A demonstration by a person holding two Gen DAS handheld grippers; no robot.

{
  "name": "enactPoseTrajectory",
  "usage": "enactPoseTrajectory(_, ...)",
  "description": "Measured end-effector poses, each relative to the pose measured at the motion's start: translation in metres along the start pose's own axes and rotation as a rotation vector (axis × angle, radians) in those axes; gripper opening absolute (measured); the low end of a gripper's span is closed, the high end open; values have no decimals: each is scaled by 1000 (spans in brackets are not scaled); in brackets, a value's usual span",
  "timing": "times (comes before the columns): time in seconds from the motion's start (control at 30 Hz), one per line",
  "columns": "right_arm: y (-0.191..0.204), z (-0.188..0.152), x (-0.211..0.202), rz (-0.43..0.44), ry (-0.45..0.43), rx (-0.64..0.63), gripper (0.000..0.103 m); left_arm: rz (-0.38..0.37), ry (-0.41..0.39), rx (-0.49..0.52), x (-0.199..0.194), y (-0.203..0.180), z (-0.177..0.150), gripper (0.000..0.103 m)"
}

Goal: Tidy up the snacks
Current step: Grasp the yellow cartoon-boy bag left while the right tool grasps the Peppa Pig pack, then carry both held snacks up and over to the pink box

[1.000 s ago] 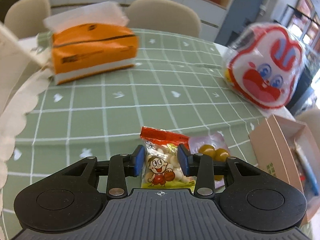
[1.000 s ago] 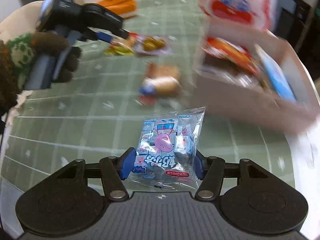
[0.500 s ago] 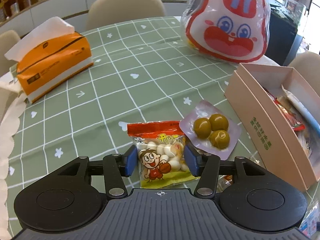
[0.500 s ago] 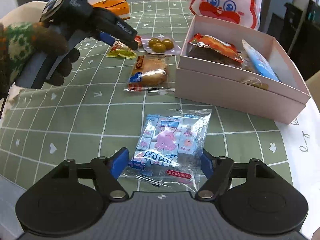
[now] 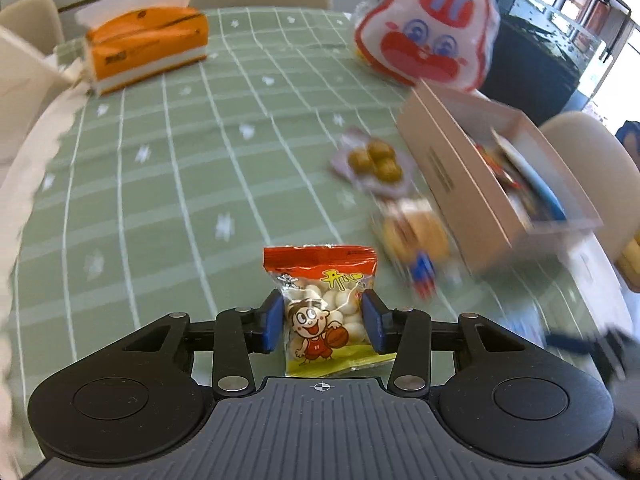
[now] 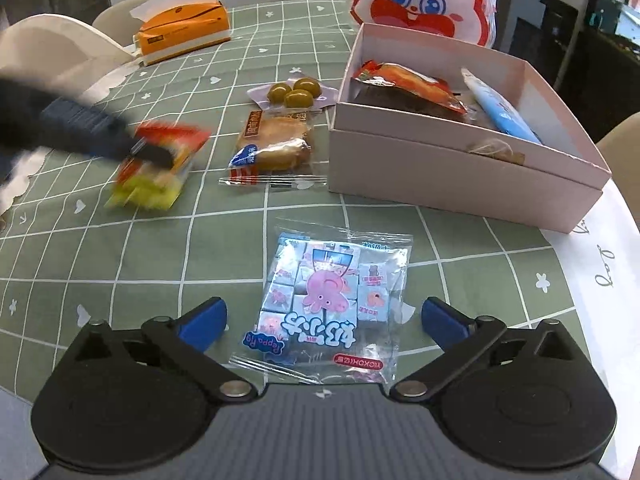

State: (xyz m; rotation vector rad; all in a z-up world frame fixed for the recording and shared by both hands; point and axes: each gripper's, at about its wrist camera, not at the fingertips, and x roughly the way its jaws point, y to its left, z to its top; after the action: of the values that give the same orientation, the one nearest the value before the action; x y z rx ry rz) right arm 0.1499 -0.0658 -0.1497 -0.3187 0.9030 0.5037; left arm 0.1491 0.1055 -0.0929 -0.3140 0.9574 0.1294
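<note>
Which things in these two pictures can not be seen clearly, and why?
- Left gripper, right wrist view: motion blur; jaw state unreadable there.
- Cake packet, left wrist view: blurred.
- Box contents: the near wall hides the lower items.
- Rabbit bag: top cut off.

We see a green checked tablecloth (image 6: 120,240) covering the table, with a Peppa Pig candy bag (image 6: 324,304) lying flat between our right claw's spread fingers. Ahead of that claw lie a wrapped bun (image 6: 274,148) and an olive packet (image 6: 294,94); the pink box (image 6: 460,168) sits ahead to the right, and an orange tissue pack (image 6: 184,26) far ahead left.
</note>
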Motion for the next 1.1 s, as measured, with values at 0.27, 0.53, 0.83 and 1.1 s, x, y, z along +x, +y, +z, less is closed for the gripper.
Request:
enactPoseTrajectory(0.27, 5, -2, -3, -35, -4, 43, 99, -71, 45, -93, -34, 6, -61, 47)
enactPoseTrajectory(0.53, 39, -12, -16, 19, 38, -33, 95, -98, 48, -106, -41, 15, -74, 47)
enactPoseTrajectory(0.83, 11, -24, -26, -117, 14, 29, 95, -118, 58, -83, -43, 15, -78, 47)
enactPoseTrajectory(1.1, -2, -29, -45, -131, -55, 14, 95, -113, 66, -82, -47, 18, -83, 47)
